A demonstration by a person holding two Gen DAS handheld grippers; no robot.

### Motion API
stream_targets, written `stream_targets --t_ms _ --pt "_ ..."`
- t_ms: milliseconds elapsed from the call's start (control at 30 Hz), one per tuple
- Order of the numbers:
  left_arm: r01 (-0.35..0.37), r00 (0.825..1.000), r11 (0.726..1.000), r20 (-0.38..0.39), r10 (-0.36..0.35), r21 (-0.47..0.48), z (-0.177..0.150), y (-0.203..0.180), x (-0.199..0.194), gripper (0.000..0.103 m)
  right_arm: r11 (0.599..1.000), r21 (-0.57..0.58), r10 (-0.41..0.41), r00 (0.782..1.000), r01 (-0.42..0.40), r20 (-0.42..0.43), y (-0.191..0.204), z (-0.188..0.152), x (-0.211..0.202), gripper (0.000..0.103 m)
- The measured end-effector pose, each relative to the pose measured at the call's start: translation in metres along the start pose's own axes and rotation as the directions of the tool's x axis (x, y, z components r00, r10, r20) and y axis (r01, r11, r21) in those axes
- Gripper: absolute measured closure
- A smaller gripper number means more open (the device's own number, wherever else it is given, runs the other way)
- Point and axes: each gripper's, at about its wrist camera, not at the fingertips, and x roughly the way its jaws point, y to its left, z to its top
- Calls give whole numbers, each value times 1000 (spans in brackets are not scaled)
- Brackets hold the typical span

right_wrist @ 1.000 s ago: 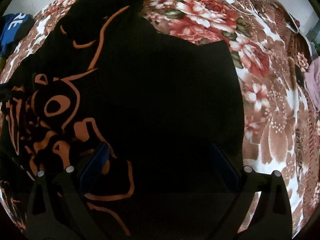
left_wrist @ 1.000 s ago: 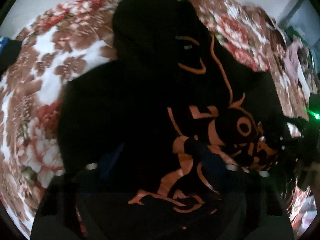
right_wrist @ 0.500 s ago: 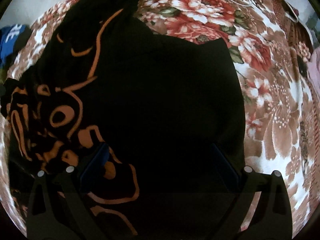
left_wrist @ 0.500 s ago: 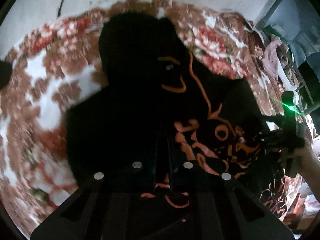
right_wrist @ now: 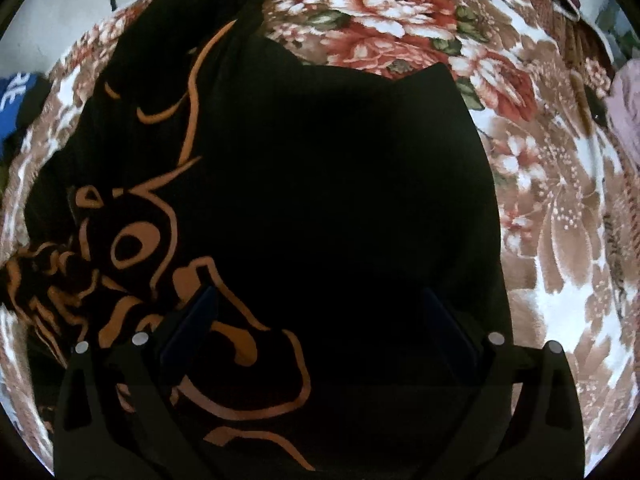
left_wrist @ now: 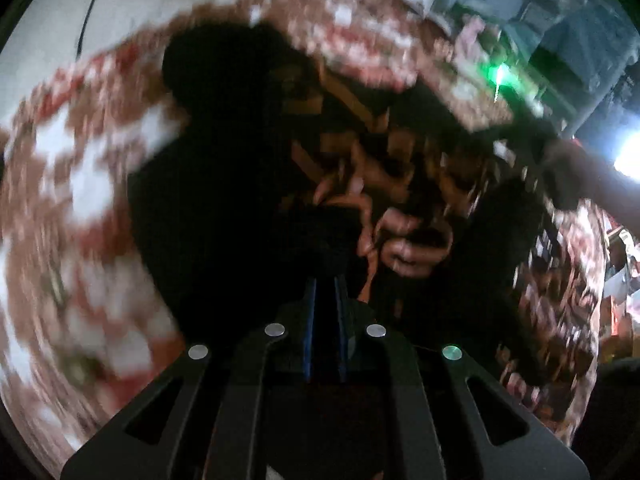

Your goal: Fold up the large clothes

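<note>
A large black garment (right_wrist: 340, 184) with orange line print lies on a floral blanket (right_wrist: 560, 248). My right gripper (right_wrist: 320, 316) hovers just above its plain black part, jaws wide open, nothing between them. In the blurred left wrist view my left gripper (left_wrist: 325, 300) is shut, its blue pads (left_wrist: 310, 312) pinching a fold of the black garment (left_wrist: 224, 208). The orange print (left_wrist: 400, 236) is bunched up just ahead of the fingers. How much cloth sits in the pinch is hidden.
A person's arm (left_wrist: 600, 188) and a green light (left_wrist: 500, 74) show at the right of the left wrist view. A blue cloth (right_wrist: 12, 96) lies at the blanket's left edge and a pink cloth (right_wrist: 626, 112) at its right. Pale wall (left_wrist: 120, 8) behind.
My left gripper closed on the garment, then swung across with it, crumpling the orange print; its view is now blurred. The right gripper stayed open and barely moved.
</note>
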Motion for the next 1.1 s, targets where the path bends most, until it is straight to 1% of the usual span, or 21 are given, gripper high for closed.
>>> stream_targets --t_ms 67,133,167,200,300,433,467,567,633,667,700,733,767,800,833,867,900,967,1033,1100 --pt "7 1000 1000 -16 -7 -30 -22 1 3 95 1000 -17 -19 1000 19 3 5 -4 -1 4" --pt "13 1000 999 -16 -14 -52 -38 1 6 96 999 -30 -34 999 34 3 8 -8 -2 4" --pt "11 1000 998 -18 -12 -56 -45 1 7 100 998 -42 -48 999 48 4 11 -10 -3 5" --pt "4 1000 998 -22 -5 -57 -50 1 9 103 997 -52 -57 998 57 5 13 -12 -3 4" --pt "-31 999 996 -45 28 -84 -67 6 11 103 992 -87 -90 996 89 -1 18 -21 -4 5" --pt "-75 996 992 -58 69 -105 -75 5 2 103 990 -102 -96 995 96 11 21 -30 -10 5" --pt "-84 996 990 -52 78 -111 -75 3 -3 103 990 -102 -95 995 96 12 21 -31 -12 5" --pt "-163 986 975 -37 160 -150 -62 -8 -26 102 990 -103 -92 995 94 26 25 -38 -25 5" --pt "-215 976 964 -5 217 -154 -43 -25 -39 102 986 -130 -98 993 105 64 35 -44 -42 5" --pt "-235 970 959 30 243 -158 -27 -40 -45 101 983 -149 -95 992 106 84 42 -49 -50 5" --pt "-250 964 952 47 262 -178 -14 -51 -45 100 981 -160 -92 991 107 96 47 -51 -55 5" --pt "-249 962 946 58 267 -208 -2 -60 -43 91 979 -176 -87 990 106 111 53 -55 -61 5" --pt "-231 964 940 71 256 -252 12 -68 -37 61 976 -192 -82 989 105 125 60 -59 -67 5" --pt "-217 964 933 86 251 -286 21 -73 -28 43 974 -201 -80 988 105 132 64 -61 -69 5" --pt "-210 964 930 92 248 -303 23 -77 -21 29 972 -208 -80 988 107 136 67 -62 -69 5" --pt "-218 963 922 85 257 -321 30 -79 -8 32 971 -211 -82 988 109 133 67 -62 -68 5" --pt "-229 959 916 82 270 -331 33 -79 1 32 972 -210 -84 988 110 127 67 -61 -64 5" --pt "-248 953 910 86 291 -333 35 -74 16 33 974 -195 -92 988 115 124 62 -54 -57 5" --pt "-283 950 906 38 310 -316 31 -67 32 33 970 -191 -127 981 154 147 56 -44 -49 5" --pt "-303 951 903 -30 309 -304 15 -53 50 44 962 -195 -169 976 194 137 46 -36 -34 5"
